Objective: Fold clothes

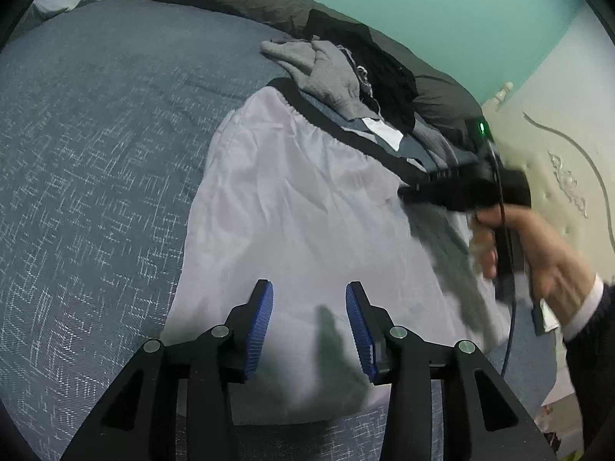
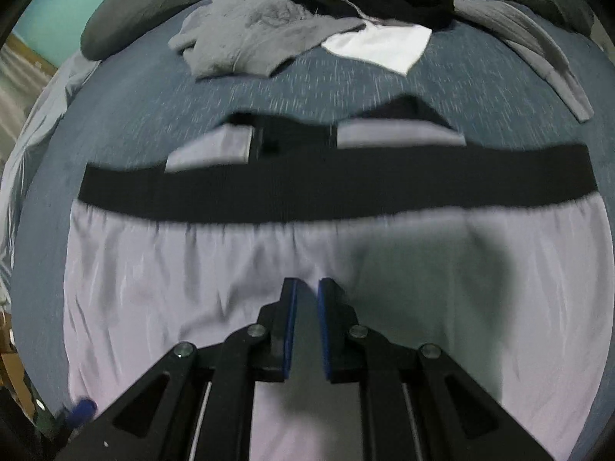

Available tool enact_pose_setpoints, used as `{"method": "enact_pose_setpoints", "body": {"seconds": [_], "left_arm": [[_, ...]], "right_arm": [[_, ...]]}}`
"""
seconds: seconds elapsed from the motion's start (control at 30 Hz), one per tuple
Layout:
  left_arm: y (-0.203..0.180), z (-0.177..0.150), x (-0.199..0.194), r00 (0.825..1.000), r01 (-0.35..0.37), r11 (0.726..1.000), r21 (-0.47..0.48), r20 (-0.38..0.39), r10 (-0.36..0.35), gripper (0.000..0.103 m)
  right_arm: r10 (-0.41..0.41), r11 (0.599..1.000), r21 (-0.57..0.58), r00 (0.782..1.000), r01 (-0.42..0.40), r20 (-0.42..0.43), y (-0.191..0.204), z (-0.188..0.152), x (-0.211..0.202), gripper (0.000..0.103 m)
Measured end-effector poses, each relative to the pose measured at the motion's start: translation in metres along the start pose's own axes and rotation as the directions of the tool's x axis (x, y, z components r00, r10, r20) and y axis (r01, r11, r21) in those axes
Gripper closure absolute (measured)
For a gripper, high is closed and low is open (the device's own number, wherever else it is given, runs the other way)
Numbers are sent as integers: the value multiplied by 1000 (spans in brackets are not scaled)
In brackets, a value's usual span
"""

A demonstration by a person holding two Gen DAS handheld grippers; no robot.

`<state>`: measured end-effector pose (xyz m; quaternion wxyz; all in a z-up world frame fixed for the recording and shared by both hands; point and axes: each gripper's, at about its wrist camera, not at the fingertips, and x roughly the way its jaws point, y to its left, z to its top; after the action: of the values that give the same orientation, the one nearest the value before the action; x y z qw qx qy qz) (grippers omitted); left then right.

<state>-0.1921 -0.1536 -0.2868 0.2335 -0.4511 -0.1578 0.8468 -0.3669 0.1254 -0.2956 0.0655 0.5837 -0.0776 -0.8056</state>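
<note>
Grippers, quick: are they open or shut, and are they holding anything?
Left gripper: open, holding nothing, above the lilac shorts.
Right gripper: nearly shut, a narrow gap showing, nothing between its pads.

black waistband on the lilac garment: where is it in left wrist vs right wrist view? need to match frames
Left wrist: the black waistband runs diagonally across upper centre, from upper left down to the right gripper.
Right wrist: the waistband is a wide horizontal strip across the middle, beyond the fingertips.
Shared landmark: the grey garment, on the blue bedspread beyond the band.
</note>
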Motion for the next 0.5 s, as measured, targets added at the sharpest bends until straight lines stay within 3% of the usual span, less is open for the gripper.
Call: {"method": "enact_pose_setpoints", "body": {"seconds": [0.33,0.5], "left_arm": [[4,0,0,1000,7,1000,-5,-7,-7,60],[4,3,-1,1000,10,1000,-4,-6,-10,59]], "right_arm": [[-9,1000,24,999,9,38,-1,51,19,93],[0,1000,18,999,0,41,-1,53,18,93]]}}
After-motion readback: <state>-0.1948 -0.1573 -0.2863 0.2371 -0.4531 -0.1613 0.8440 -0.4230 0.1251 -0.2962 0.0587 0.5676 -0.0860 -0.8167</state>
